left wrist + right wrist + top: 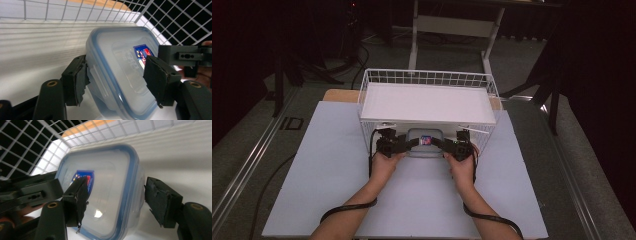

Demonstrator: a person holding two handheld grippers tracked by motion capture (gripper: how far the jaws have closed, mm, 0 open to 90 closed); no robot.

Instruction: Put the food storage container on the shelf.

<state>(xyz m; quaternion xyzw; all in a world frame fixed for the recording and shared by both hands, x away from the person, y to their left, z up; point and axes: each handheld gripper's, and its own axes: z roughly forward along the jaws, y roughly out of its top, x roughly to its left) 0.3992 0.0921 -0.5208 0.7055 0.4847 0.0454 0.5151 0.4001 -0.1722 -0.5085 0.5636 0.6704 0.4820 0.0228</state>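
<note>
1. High view: a clear plastic food container (pixel 425 142) with a blue-sealed lid sits at the near edge of the white wire basket (pixel 367 100), under its white shelf board (pixel 427 102), on the pale table sheet (pixel 332 165). My left gripper (pixel 409 143) and right gripper (pixel 441 143) flank it from either side, a hand behind each. Open table lies behind my hands; basket wires crowd both sides.

2. Left gripper view: the container (pixel 120 75) stands between my jaws. The left pad touches the rim side near a lid clip; the right pad sits over the lid face by the blue label (pixel 143 52), and I cannot tell whether it bears on it. I judge these jaws slack, not clamped. The wire basket wall (pixel 175 22) is close beyond.

3. Right gripper view: the container (pixel 107 192) lies between my jaws. One pad overlaps the lid by the label (pixel 85 178); the other stands clear of the side wall with a visible gap. Jaws open, no grip.

4. Handling, judged: rigid, light, apparently empty; smooth plastic, likely slippery. Best hold is across the lid rim, where the blue seal gives a lip.

5. Room, judged: little sideways and above; withdraw straight toward me.
</note>
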